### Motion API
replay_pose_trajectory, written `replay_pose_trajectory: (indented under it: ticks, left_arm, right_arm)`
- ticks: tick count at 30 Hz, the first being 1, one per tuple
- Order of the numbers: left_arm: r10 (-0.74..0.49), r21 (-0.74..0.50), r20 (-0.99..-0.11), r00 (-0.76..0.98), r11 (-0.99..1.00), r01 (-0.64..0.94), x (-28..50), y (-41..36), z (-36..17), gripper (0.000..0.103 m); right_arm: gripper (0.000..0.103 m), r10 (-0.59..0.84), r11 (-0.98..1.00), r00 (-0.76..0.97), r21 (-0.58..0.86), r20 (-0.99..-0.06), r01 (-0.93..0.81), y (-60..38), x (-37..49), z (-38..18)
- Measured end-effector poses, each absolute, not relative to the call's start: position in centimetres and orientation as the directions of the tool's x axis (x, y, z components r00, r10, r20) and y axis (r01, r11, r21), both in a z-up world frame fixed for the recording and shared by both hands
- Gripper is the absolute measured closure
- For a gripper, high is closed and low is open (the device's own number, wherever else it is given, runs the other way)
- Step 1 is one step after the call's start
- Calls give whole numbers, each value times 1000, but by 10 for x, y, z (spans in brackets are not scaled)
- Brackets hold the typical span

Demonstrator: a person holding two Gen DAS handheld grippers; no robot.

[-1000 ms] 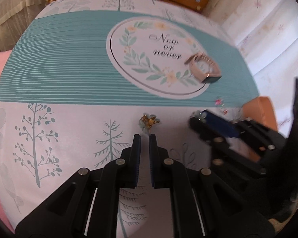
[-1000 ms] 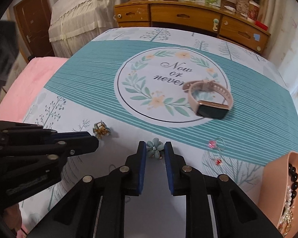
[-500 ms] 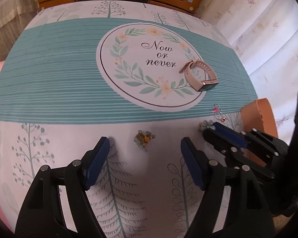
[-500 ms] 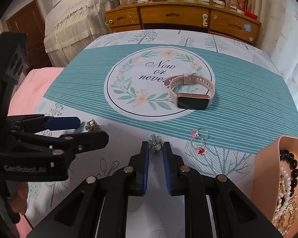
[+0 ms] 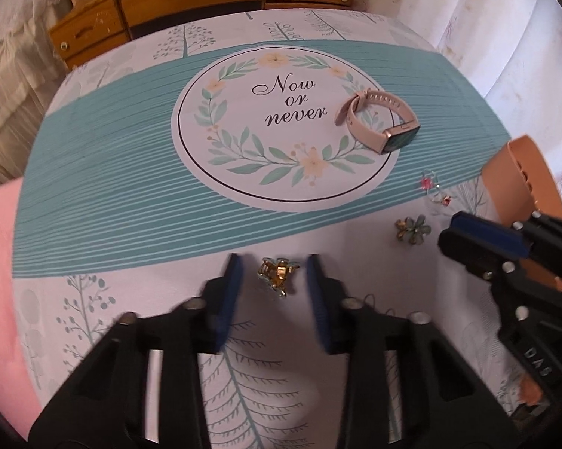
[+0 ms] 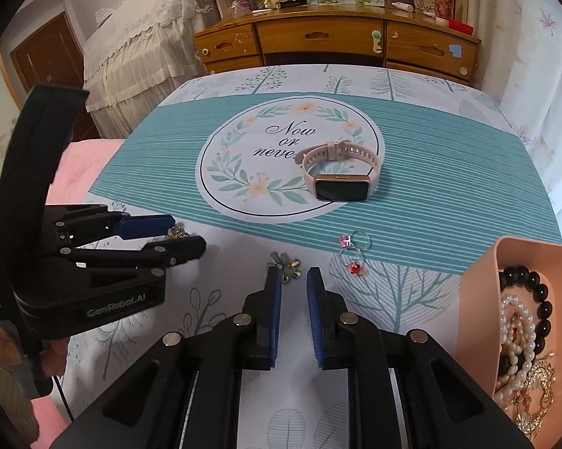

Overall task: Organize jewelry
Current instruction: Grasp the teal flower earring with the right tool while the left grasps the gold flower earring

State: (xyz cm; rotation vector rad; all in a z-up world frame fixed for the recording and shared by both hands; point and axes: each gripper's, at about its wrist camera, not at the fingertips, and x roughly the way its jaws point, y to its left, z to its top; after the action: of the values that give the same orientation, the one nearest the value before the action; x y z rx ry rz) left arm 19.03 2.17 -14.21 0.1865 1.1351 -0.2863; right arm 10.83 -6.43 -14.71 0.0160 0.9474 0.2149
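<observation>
Left tongs (image 5: 273, 280): jaws have just been closing and stand either side of the gold hair clip (image 5: 278, 275), pads not yet pressing it. The clip lies on the counter (image 5: 94, 194), on the white band near the front edge. Judged light, rigid and springy, with small teeth liable to snag; best taken across its body.

Right tongs (image 6: 294, 280): jaws narrowly parted, the teal flower brooch (image 6: 286, 265) at their tips, leaning on the left pad; no firm pinch is evident. Petals look thin and bendable; take it at the centre.

Further right, two gem rings (image 6: 353, 254), then the peach tray (image 6: 479, 299) holding beads.
</observation>
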Motion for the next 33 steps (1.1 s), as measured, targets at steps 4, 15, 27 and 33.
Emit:
replay_pose_trajectory:
  ticks: [4, 15, 27, 33]
  left_arm:
    - [-131, -1, -913, 386, 948, 319, 190, 21, -143, 83]
    - [-124, -12, -892, 435, 968, 251, 176, 33, -125, 83]
    - [-153, -68, -895, 420, 975, 210, 159, 42, -127, 83]
    - [-172, -96, -895, 411, 975, 199, 157, 44, -128, 83]
  right_arm:
    - [88, 190, 978, 562, 107, -805, -178, -68, 107, -147]
    - [73, 247, 964, 542, 148, -803, -221, -69, 117, -155]
    - [71, 126, 972, 584, -17, -802, -233, -36, 128, -171]
    - [82, 99, 964, 612, -77, -785, -256, -28, 123, -174]
